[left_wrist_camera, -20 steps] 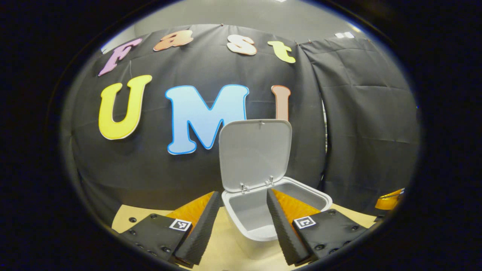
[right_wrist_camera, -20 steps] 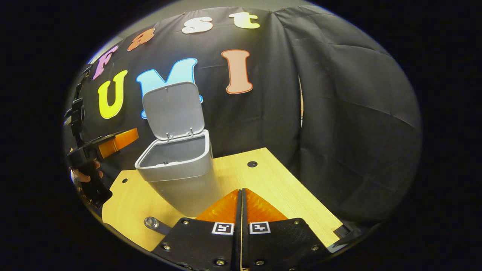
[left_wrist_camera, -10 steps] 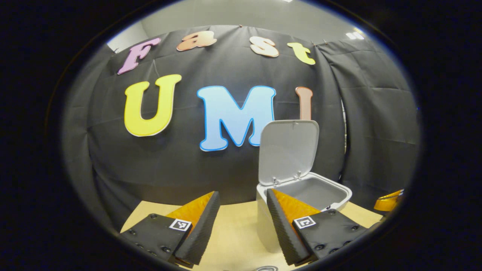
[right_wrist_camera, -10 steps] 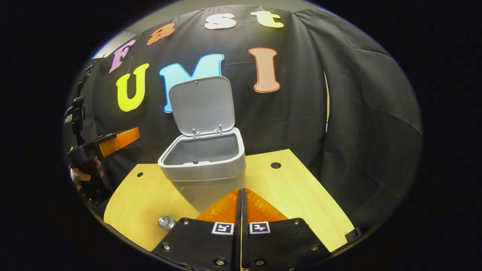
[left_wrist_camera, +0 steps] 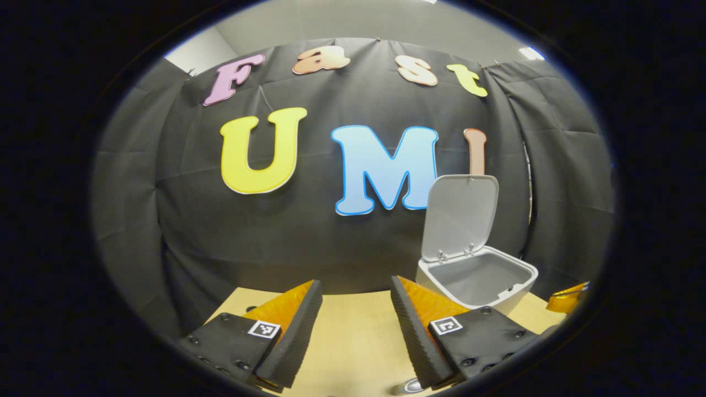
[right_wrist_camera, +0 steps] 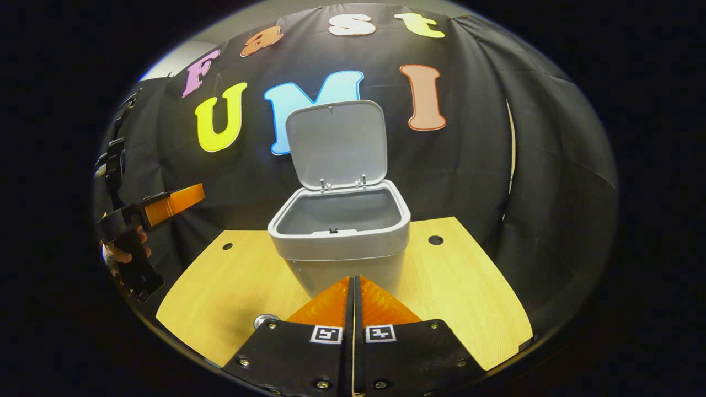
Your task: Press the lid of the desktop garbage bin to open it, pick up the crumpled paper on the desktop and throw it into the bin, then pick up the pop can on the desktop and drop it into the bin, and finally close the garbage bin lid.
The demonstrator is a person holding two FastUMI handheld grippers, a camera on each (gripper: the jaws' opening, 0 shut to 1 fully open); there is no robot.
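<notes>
Left gripper (left_wrist_camera: 351, 322) fingers spread wide, nothing between them, above wooden desktop (left_wrist_camera: 353, 342), right gripper (right_wrist_camera: 353, 309) fingers pressed together, holding nothing, grey desktop bin (right_wrist_camera: 342, 231) just ahead of it, lid (right_wrist_camera: 336, 143) upright and open, pop can top (right_wrist_camera: 265, 320) beside right fingers.

No readable text, brand or number on the bin (right_wrist_camera: 342, 242), its raised lid (right_wrist_camera: 335, 144) or the tabletop (right_wrist_camera: 231, 286).

Only signs: small square black-and-white coded markers, one on each finger mount of each hand-held gripper. Left gripper view: marker (left_wrist_camera: 263, 329) on the left mount, marker (left_wrist_camera: 445, 325) on the right mount. Right gripper view: two markers side by side, (right_wrist_camera: 329, 334) and (right_wrist_camera: 380, 333). They are patterns, not letters; nothing to read off them.
</notes>
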